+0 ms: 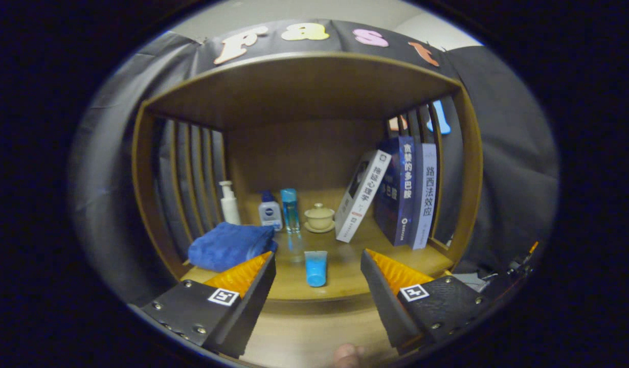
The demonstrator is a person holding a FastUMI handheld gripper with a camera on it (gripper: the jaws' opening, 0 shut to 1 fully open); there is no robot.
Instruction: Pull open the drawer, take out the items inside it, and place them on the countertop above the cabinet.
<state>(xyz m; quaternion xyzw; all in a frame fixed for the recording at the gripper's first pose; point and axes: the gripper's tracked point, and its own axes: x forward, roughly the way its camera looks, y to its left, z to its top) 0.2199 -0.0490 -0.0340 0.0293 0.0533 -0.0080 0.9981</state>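
Fingers (318, 286) spread wide, holding nothing, at the bottom of the frame. Between them and just ahead, a small light-blue plastic tube (315, 268) lies on the wooden worktop (345, 266) near its front edge, centre of frame. Folded blue towel (230, 246) touches the left finger's tip. Beyond: bottles, a lidded cup, leaning books. Drawer not visible here. Judgement: tube looks already placed; next move calls for dropping back down to the drawer.

Blue tube (315, 268) between parted fingers (253, 278)
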